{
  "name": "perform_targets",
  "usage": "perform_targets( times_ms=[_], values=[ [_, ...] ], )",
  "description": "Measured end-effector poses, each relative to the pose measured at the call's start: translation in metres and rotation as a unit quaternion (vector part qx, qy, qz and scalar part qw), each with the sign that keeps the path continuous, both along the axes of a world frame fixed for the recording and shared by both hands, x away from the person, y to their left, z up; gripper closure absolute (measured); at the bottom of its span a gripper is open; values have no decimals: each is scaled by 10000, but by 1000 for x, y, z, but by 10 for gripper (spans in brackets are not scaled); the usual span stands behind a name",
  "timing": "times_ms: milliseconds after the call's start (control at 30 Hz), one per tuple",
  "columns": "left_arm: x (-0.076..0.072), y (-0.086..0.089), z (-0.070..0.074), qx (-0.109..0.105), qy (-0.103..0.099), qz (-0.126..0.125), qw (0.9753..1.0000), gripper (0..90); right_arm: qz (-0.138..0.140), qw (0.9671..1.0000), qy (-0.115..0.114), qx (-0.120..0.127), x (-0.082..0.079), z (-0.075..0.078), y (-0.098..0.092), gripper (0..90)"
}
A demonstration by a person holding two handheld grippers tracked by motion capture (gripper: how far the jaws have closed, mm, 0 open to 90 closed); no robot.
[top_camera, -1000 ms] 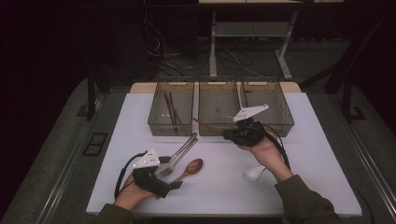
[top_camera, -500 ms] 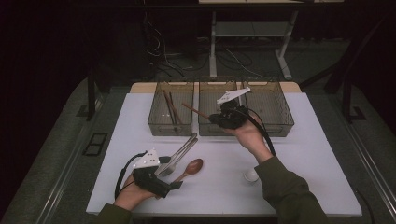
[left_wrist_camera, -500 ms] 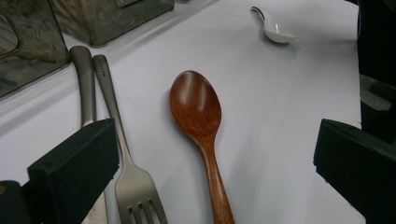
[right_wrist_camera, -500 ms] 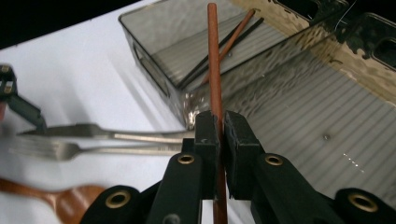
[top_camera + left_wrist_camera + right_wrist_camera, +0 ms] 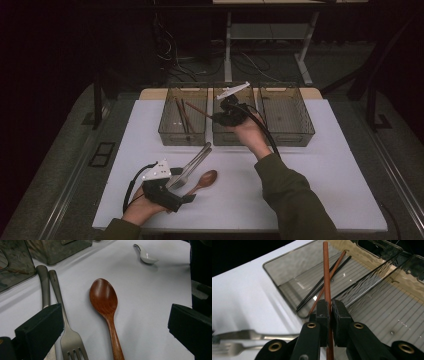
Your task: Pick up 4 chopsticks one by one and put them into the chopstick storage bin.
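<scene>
My right gripper (image 5: 216,118) (image 5: 330,307) is shut on a brown chopstick (image 5: 197,110) (image 5: 326,270). It hovers over the middle bin (image 5: 220,137), and the stick's tip reaches over the left bin (image 5: 167,131) (image 5: 287,267). That bin holds a brown chopstick (image 5: 337,263) and black chopsticks (image 5: 319,288). My left gripper (image 5: 182,187) (image 5: 116,322) rests low near the table's front, open, one jaw on each side of a wooden spoon's (image 5: 204,180) (image 5: 104,296) handle without touching it.
Two metal forks (image 5: 192,162) (image 5: 57,297) lie just left of the wooden spoon. A white ceramic spoon (image 5: 147,257) lies farther off on the white tabletop (image 5: 335,170). An empty right bin (image 5: 287,120) stands at the back.
My right gripper has carried the brown chopstick back and to the left, from the right bin's front to over the middle bin. My left gripper has stayed still.
</scene>
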State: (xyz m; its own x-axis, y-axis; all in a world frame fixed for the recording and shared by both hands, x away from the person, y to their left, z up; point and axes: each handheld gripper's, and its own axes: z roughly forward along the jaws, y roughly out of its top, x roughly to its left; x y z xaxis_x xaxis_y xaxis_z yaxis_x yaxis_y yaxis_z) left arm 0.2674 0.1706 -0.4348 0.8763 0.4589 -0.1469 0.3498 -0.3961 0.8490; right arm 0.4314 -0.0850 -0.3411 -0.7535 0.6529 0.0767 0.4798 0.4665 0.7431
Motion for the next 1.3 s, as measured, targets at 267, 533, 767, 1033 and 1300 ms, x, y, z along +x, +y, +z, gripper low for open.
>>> perform_targets(
  times_ms=[267, 533, 767, 1033, 1300],
  values=[
    [0, 0, 1, -39, -10, -3, 10000, 0, -85, 9999, 48, -74, 20, 1, 20, 842],
    [0, 1, 1, -103, 9, -5, 9999, 0, -208, 9996, 145, -137, 43, 0, 46, 842],
    [0, 1, 2, -119, -2, -13, 9999, 0, -353, 9984, 303, -331, 65, -8, 72, 842],
    [0, 2, 2, -124, -27, -38, 9999, 0, -505, 9958, 510, -564, 86, -22, 92, 841],
    [0, 1, 2, -119, -7, -35, 9999, 0, -549, 9964, 482, -439, 89, -23, 95, 708]
  ],
)
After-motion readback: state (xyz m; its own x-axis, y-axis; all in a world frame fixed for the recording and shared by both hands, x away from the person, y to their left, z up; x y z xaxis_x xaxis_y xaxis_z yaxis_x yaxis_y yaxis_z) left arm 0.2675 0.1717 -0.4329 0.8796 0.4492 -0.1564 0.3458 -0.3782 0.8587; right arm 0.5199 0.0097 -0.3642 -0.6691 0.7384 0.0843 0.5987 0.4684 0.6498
